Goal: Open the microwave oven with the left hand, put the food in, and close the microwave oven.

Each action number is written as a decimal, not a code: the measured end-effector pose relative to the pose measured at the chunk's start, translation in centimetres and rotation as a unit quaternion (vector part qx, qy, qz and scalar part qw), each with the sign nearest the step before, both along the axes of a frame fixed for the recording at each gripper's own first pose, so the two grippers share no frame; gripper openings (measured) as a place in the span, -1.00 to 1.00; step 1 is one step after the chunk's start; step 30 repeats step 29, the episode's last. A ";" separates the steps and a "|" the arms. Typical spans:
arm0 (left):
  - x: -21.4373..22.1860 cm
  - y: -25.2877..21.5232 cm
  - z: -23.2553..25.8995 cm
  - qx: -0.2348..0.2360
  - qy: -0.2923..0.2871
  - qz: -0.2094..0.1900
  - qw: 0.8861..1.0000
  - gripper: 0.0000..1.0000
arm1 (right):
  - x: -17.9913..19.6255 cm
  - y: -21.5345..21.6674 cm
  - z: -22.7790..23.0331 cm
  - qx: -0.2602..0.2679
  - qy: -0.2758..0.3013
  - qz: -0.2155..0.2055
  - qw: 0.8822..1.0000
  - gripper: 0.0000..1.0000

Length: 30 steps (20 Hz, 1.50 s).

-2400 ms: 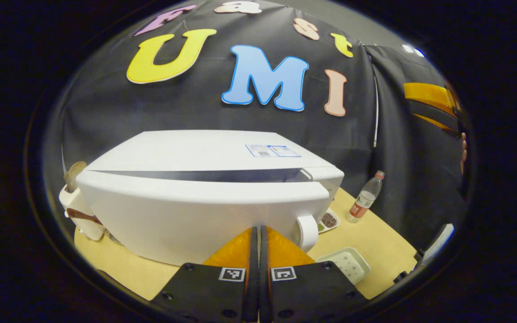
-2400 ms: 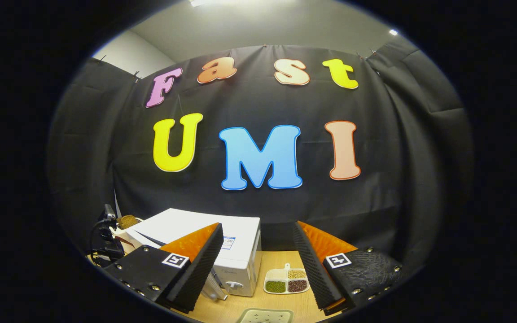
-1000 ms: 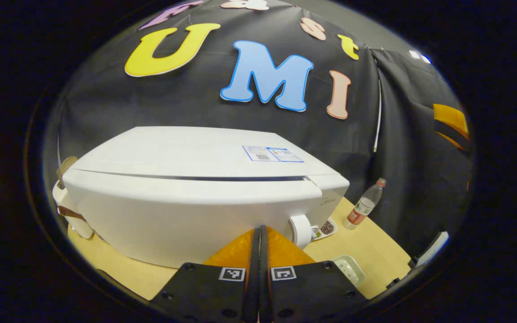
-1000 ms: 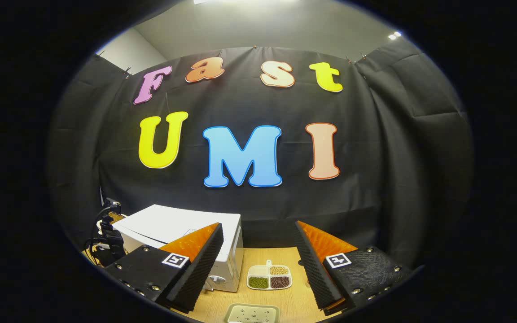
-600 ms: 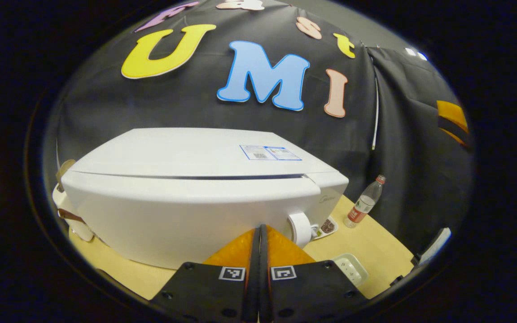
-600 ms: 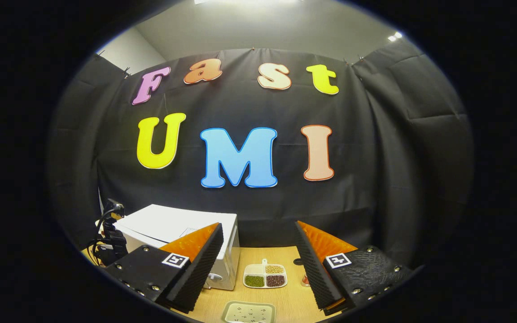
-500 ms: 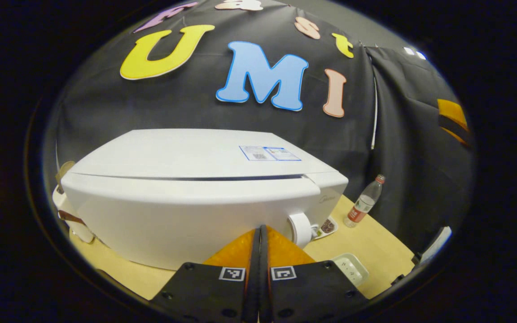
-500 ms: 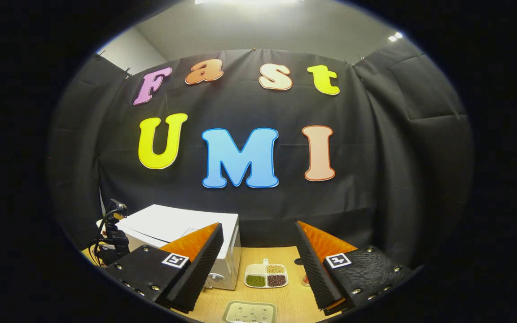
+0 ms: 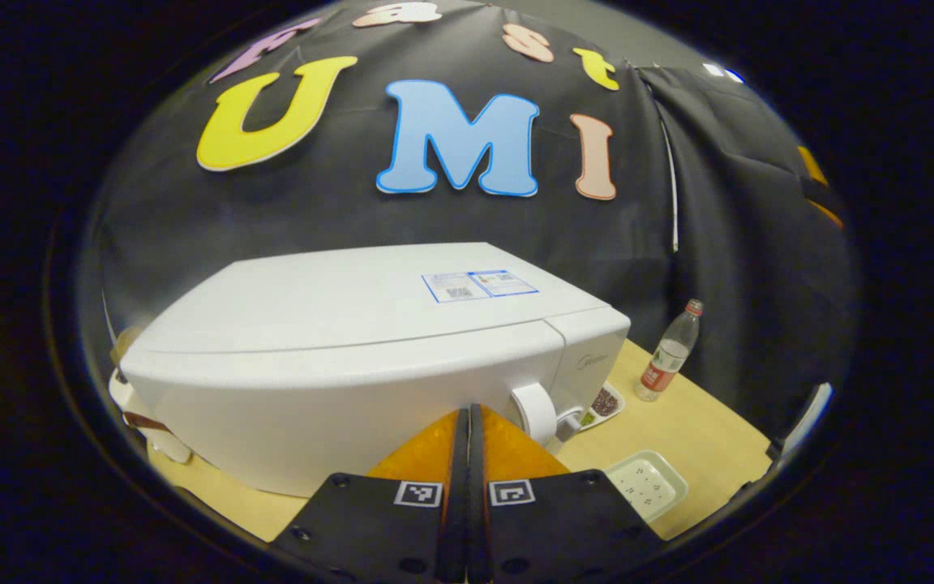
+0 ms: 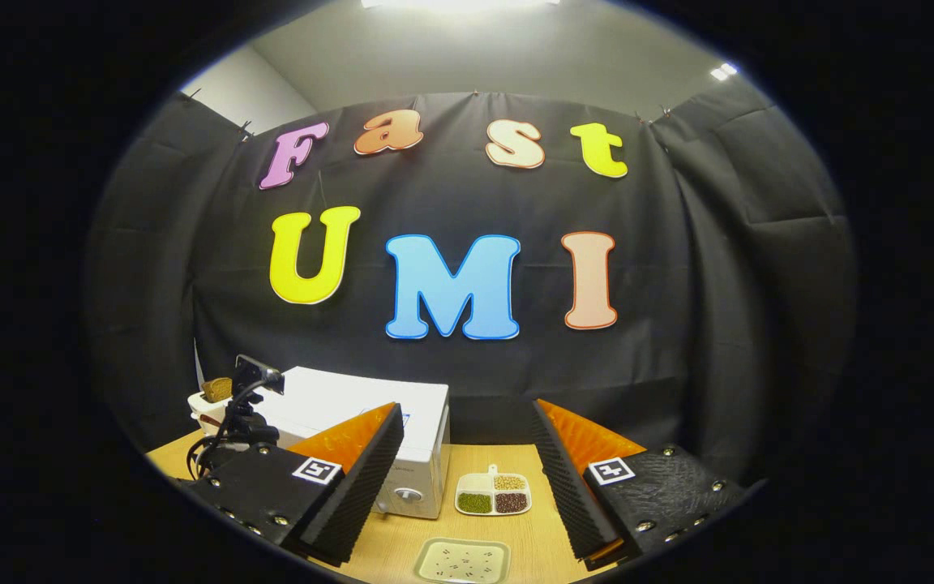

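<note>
The white microwave (image 9: pixel 353 341) stands on the wooden table (image 9: pixel 702 422) with its door flush against the body and no gap along the top. My left gripper (image 9: pixel 467 422) is shut with nothing between its fingers. Its tips are at the door's lower front, just left of the round knob (image 9: pixel 533 412). The right gripper view has the microwave (image 10: pixel 386 422) at the left, with my left gripper (image 10: pixel 242 405) in front of it. My right gripper (image 10: pixel 463 478) is held open and empty above the table, well back. A divided plate of beans (image 10: pixel 493 495) lies right of the microwave.
A pale shallow tray (image 10: pixel 463 561) lies near the table's front edge. A clear bottle with a red label (image 9: pixel 670 353) stands at the back right. A white container (image 9: pixel 143 414) sits behind the microwave's left end. Black cloth walls close off the back and right.
The microwave door, ajar with a dark gap along its top 2.4 s ago, has swung shut under my left gripper. The right gripper stayed open and only drifted slightly.
</note>
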State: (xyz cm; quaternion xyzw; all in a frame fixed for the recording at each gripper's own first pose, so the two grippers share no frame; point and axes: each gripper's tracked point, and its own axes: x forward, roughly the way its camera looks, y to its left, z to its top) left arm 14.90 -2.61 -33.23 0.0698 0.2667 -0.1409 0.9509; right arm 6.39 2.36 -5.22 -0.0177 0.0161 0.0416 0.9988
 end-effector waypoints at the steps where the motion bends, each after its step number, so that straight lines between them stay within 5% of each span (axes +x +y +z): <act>1: 0.0 0.1 1.9 0.001 -0.017 0.000 1.000 -0.89 | -0.2 0.1 -0.1 0.001 0.002 0.000 1.000 0.90; 7: -4.5 4.9 19.5 -0.010 -0.164 0.062 0.984 -0.86 | -0.4 1.5 1.0 0.016 0.000 -0.003 1.000 0.91; 8: -5.2 6.0 22.2 -0.011 -0.184 0.072 0.980 -0.72 | -0.6 1.8 1.6 0.018 -0.004 -0.003 1.000 0.91; 11: -7.8 9.5 29.4 -0.032 -0.224 0.135 0.965 0.94 | -0.5 2.7 3.3 0.016 -0.011 -0.006 1.000 0.90; 30: -14.7 14.3 38.8 -0.047 -0.262 0.100 0.959 0.87 | -5.8 8.2 9.3 0.009 -0.034 -0.020 0.999 0.90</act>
